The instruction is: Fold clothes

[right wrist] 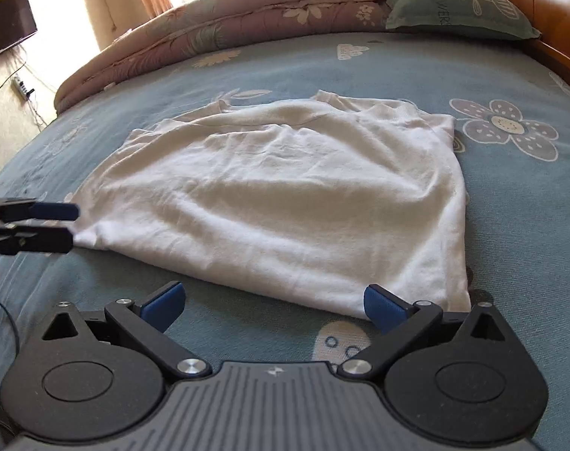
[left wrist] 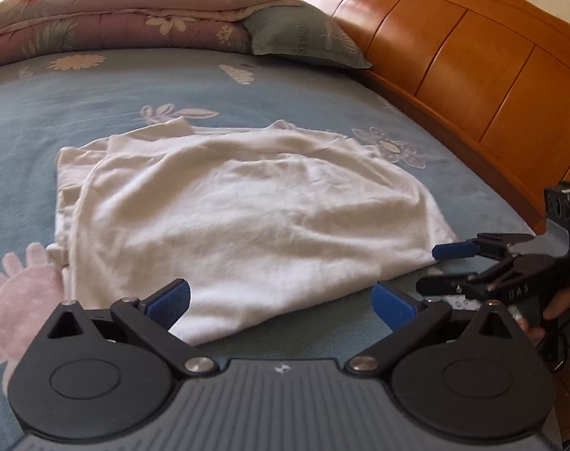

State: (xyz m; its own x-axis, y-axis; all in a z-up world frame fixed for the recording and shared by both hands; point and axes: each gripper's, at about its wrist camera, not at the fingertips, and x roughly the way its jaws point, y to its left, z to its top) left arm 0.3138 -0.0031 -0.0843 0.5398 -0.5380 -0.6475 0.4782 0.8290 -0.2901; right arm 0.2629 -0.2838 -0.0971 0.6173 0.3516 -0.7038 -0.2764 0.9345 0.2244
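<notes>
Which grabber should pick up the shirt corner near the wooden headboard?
Right. The right gripper has open jaws right at that corner of the white crumpled shirt, beside the orange wooden headboard. The left gripper sits at the opposite corner.

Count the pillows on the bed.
1. A green pillow lies at the head of the bed, beside the wooden headboard and partly under the folded quilt. More could be hidden beneath that quilt.
</notes>
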